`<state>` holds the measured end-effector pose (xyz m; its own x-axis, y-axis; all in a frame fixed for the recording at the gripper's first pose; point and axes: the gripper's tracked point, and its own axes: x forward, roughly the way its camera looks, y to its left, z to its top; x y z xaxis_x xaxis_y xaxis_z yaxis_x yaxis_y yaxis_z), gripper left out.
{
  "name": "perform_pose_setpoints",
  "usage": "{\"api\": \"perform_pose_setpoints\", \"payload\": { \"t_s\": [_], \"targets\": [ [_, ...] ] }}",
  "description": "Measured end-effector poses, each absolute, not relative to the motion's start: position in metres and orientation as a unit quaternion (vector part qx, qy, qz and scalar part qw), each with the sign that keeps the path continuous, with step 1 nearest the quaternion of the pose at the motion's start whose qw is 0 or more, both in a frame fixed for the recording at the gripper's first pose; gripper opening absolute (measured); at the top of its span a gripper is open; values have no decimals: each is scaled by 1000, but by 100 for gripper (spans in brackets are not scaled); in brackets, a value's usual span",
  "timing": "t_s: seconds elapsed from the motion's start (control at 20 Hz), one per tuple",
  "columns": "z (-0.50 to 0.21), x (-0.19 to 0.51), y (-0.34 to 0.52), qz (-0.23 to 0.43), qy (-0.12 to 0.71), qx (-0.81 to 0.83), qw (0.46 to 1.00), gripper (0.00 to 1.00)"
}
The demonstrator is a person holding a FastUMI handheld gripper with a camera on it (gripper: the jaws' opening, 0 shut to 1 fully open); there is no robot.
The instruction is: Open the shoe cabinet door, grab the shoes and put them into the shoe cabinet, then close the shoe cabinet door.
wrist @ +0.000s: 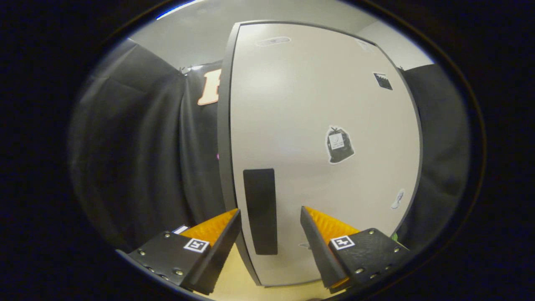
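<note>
The shoe cabinet door [317, 125] stands upright before me, its long axis vertical, shut flush with its dark frame edge at the left. Black cloth [138, 167] hangs close on both sides. A dark vertical handle [261, 211] sits low, just ahead between my hand-held gripper [270, 217] fingers, which are spread, grasping nothing.

door stickers [339, 145] — print too small

Pale wooden floor [234, 288], lower centre of frame. Shoe cabinet [317, 146] stands directly on it, door shut. Gripper [270, 214] fingers spread apart either side of the dark handle [261, 211].
</note>
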<state>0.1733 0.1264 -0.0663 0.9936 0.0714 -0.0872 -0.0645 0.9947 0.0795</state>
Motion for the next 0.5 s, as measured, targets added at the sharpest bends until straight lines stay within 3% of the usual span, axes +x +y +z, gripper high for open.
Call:
{"api": "perform_pose_setpoints", "payload": {
  "t_s": [0.2,0.3,0.5],
  "targets": [
    [-68,183,127,24,44,35,998,74],
    [-66,180,125,17,42,26,999,74],
    [-68,187,133,29,37,22,999,57]
  ]
}}
